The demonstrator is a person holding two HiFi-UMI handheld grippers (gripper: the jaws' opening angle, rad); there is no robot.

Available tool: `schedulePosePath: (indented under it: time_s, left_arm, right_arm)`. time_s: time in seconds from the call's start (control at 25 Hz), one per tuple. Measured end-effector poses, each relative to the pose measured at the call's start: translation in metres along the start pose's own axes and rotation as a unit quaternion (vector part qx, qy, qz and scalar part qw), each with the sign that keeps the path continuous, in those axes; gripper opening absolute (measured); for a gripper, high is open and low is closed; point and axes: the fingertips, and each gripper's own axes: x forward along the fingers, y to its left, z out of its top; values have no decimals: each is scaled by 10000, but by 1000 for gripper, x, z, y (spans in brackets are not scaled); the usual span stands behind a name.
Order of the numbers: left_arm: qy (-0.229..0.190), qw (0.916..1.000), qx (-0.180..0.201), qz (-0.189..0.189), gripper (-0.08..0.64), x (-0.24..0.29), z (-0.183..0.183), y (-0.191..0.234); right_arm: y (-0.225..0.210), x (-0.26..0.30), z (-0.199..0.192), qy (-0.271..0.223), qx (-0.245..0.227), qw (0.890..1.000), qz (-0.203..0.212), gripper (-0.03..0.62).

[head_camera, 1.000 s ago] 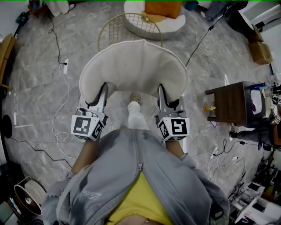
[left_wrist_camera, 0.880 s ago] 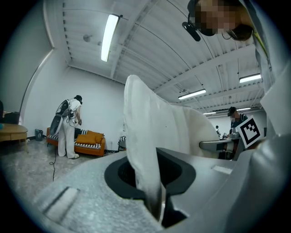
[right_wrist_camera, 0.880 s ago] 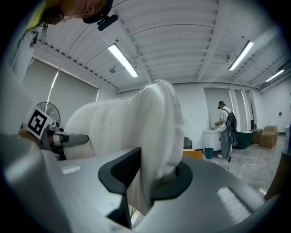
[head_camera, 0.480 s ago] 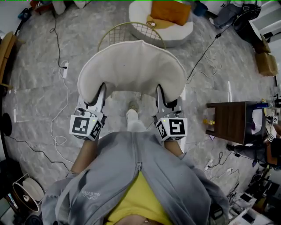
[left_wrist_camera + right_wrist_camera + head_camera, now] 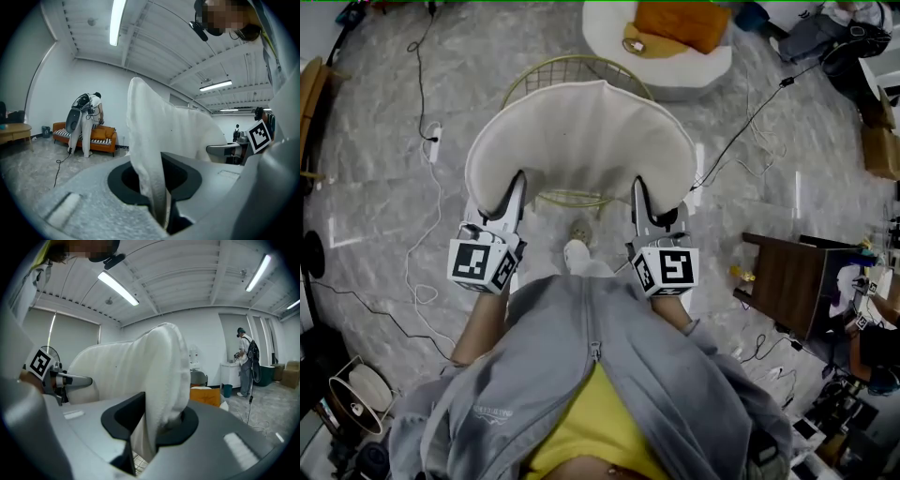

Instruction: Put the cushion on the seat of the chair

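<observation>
Cushion: the pale, crescent-shaped cushion (image 5: pixel 581 141) hangs in the air in front of the person, spread flat over the gold wire chair (image 5: pixel 567 73).
Where it is not: judging by the wire grid showing under its near edge, it does not yet rest on the seat.
Why held so: it is pinched at its near edge, one grip toward each end. This likely keeps the soft pad stretched and level so it can go down flat. A single grip would probably let it fold.
Left claw: the left claw (image 5: pixel 516 192) is clamped on the cushion's near left edge. Its own view shows the fabric squeezed thin between the jaws.
Right claw: the right claw (image 5: pixel 639 195) is clamped on the thicker, rolled near right edge, and the pad bulges above the jaws.
Chair: its rim curves out past the cushion's far edge, so the cushion covers most of it from above.
Step in hand: lining up over the seat, with lowering and release to come.
Count, task things: one cushion, one wire chair, two claws.
Count, around: one orange pillow (image 5: pixel 673 21) on one white round seat (image 5: pixel 708 66), one small dark desk (image 5: pixel 787 277), and several cables on the floor.
</observation>
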Motion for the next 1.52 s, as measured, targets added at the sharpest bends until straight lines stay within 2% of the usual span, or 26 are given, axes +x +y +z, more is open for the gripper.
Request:
schedulePosePath:
  time_s: [0.28, 0.56, 0.84, 1.12, 1.52]
  left_arm:
    - [545, 9983, -211, -3, 66, 23, -32, 23]
    - [1275, 9900, -541, -246, 67, 42, -87, 44]
    - [2030, 9749, -775, -490, 67, 69, -163, 59]
    - [2533, 9608, -1047, -414, 69, 100, -240, 78]
    - [3443, 9297, -1249, -382, 69, 128, -346, 103]
  right_arm:
    - [-3, 30, -36, 451, 225, 9987, 25, 78]
    - [-3, 46, -88, 1158, 529, 9917, -152, 79]
    - [-13, 65, -168, 1802, 778, 9803, -221, 80]
    - [-28, 99, -247, 2306, 979, 9678, -232, 80]
    - [-35, 129, -362, 3034, 1422, 9420, -212, 84]
